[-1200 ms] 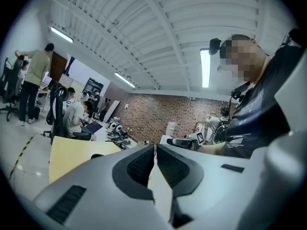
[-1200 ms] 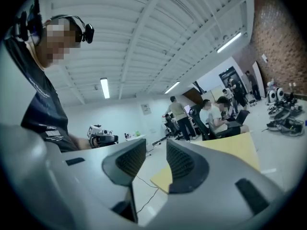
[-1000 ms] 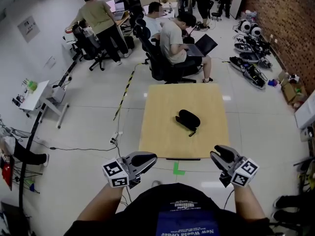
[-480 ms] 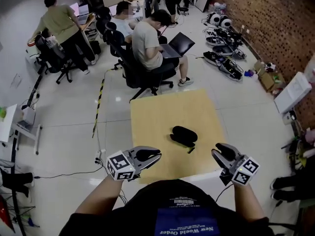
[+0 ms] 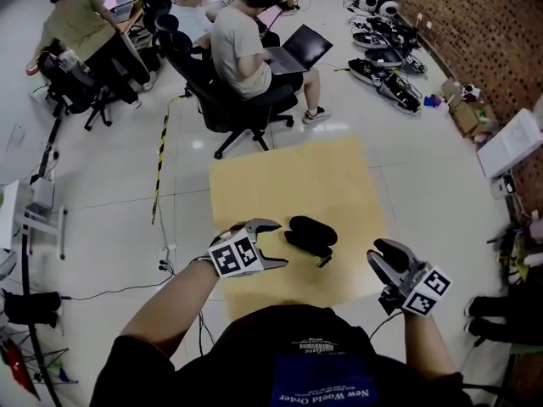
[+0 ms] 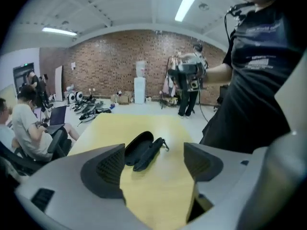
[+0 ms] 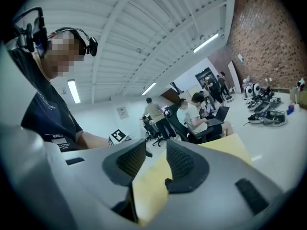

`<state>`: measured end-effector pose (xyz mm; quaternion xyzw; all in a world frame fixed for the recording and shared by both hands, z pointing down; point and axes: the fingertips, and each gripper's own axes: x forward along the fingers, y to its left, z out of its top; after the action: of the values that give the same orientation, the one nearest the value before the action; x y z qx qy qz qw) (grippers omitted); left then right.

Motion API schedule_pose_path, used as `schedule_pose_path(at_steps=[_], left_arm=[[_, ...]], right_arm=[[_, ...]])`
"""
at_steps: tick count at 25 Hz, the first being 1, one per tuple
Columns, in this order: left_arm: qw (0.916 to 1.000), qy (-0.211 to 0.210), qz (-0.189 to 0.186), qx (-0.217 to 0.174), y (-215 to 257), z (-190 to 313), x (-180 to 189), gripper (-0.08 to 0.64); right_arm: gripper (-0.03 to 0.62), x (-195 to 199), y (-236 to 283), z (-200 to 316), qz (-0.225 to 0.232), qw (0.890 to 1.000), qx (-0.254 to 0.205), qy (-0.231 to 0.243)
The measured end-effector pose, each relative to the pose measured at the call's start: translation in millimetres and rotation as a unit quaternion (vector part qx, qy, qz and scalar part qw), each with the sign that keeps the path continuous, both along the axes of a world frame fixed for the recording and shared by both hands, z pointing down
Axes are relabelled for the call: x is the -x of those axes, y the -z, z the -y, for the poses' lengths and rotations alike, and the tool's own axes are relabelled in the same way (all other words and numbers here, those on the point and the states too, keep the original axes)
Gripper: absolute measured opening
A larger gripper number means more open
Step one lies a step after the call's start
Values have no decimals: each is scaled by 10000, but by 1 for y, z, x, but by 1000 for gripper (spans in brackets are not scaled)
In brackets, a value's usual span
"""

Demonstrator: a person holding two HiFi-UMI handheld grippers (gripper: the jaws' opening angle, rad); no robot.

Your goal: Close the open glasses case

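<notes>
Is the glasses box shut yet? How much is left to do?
Not shut yet. Done: nothing so far; the glasses case lies open on the table. In hand: the left tool is right beside it, its jaws have just been opening, and nothing is between them. The right tool hangs apart, empty. Left to do: probably fold it over and press it closed.

Table top (image 5: 339,172): bare wood open along the far edge and both side edges. 
Sole obstacle: open glasses case (image 5: 310,234), mid-way along the near edge. 
Off the far-left corner: occupied office chair (image 5: 208,100).
</notes>
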<state>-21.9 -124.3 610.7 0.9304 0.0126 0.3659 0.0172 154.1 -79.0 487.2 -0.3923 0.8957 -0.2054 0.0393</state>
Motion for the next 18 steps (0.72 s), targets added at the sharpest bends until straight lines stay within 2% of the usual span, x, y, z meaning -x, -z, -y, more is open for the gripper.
schedule_pose_path(at_steps=[2,4,6,8,10,12,15,18], left_arm=[[9977,-168,599,-284,-26,15,-16,402],[9903,-445,1220,-503,-54,26,-30,461],[9795,-799,1742,-628,-84,30,-42,555],[9670,-1144,2147,-758,-111,34,-48,586],[9555,-1385,2470,-831,-136,40,-49,588],[9503,-1469,2613,-841,-153,48,-51,588],[9481,-1585,2609,-885,-171,55,-62,587],[9435,-1911,2577,-828,-186,50,-72,586]], right_arm=[[106,-14,-6,13,48,9998,61,180],[106,-32,-12,24,93,9993,155,320],[106,-52,-20,31,141,9990,247,344],[106,-70,-28,34,187,9989,326,277],[107,-82,-36,33,209,9987,430,197],[106,-91,-45,27,199,9981,574,98],[106,-104,-59,18,201,9969,758,-102],[107,-109,-67,9,203,9958,872,-198]])
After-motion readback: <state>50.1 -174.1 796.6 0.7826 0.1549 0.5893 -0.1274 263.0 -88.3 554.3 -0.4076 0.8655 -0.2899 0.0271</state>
